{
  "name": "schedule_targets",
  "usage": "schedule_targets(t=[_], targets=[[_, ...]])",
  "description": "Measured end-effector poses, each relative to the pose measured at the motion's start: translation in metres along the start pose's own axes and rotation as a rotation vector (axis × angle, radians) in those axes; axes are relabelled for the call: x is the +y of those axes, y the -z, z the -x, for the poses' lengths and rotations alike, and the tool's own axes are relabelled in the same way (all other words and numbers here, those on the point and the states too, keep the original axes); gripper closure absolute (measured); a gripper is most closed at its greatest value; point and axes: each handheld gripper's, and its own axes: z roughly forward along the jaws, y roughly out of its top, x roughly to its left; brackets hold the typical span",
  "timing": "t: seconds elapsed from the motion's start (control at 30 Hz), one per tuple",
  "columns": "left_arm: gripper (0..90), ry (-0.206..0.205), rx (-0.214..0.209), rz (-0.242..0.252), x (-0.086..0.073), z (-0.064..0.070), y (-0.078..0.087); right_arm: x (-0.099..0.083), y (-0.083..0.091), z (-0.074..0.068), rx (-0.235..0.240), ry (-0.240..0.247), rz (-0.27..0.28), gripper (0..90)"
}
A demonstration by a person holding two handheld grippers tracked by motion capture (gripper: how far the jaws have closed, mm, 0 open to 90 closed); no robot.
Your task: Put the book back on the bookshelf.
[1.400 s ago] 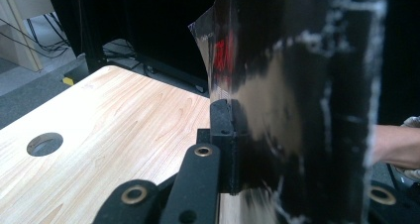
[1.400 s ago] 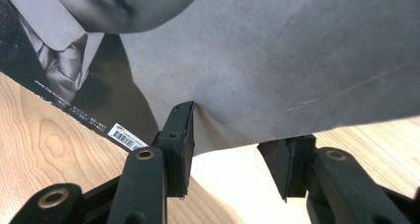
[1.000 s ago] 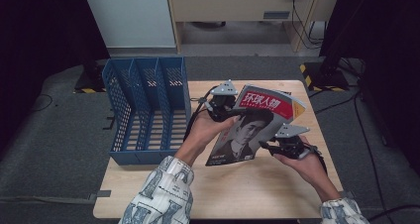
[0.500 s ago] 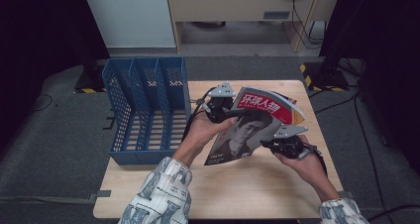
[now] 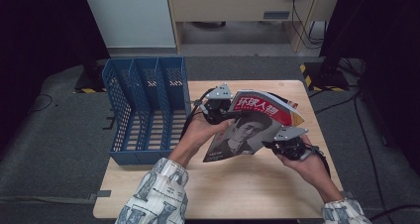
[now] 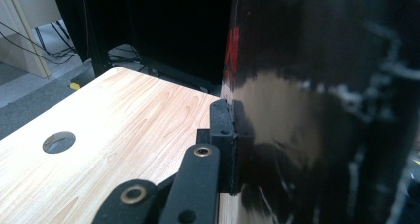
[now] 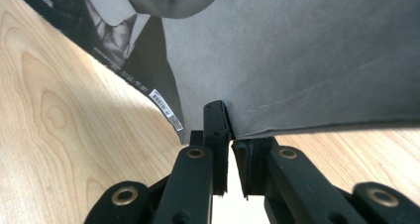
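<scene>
A person stands at a wooden table (image 5: 237, 184) and holds a magazine (image 5: 250, 130) up off it with two grippers. The magazine has a red band with white letters across the top and a grey picture of a man in a suit on its cover. It is tilted, with its top edge higher and farther from the person, and its low corner hangs just above the table.

The left gripper (image 5: 218, 105) is at the magazine's upper left edge. In the left gripper view, one black jaw presses flat against the dark, shiny side of the magazine (image 6: 317, 110) (the other jaw is hidden behind it), so this gripper is pinching the magazine.

The right gripper (image 5: 287, 143) is at the magazine's lower right edge. In the right gripper view, the two jaws are pressed nearly together with the edge of the cover (image 7: 277, 60) caught between them, so it is pinching the magazine too.

A blue file rack (image 5: 143, 110) with mesh walls and three slots stands on the left end of the table, just beside the left hand (image 5: 200, 135). The magazine is to the right of the rack, not touching it.
</scene>
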Motion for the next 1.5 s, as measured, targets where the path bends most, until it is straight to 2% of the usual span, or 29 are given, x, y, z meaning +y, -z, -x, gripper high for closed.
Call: schedule_targets(t=[0.1, 0.33, 0.67, 0.77, 1.13, 1.5], targets=[[85.9, 0.003, 0.002, 0.003, -0.001, 0.000, -0.001, 0.000, 0.001, 0.000, 0.003, 0.003, -0.008, 84.7], [84.9, -0.014, 0.002, -0.009, -0.001, 0.003, -0.003, -0.001, 0.009, 0.003, -0.023, 0.035, -0.032, 85.7], [83.2, 0.006, 0.002, 0.020, -0.003, 0.001, -0.004, 0.000, 0.011, 0.003, -0.014, 0.030, -0.047, 86.3], [81.7, 0.014, 0.007, 0.022, -0.003, 0.000, -0.004, 0.001, 0.010, 0.003, -0.015, 0.042, -0.046, 86.2], [86.3, -0.030, 0.035, 0.000, -0.005, 0.004, -0.005, 0.000, 0.007, 0.001, -0.005, 0.041, -0.061, 86.1], [86.7, -0.033, 0.014, 0.011, -0.004, 0.009, -0.003, -0.003, 0.006, 0.006, -0.009, 0.021, -0.028, 81.6]])
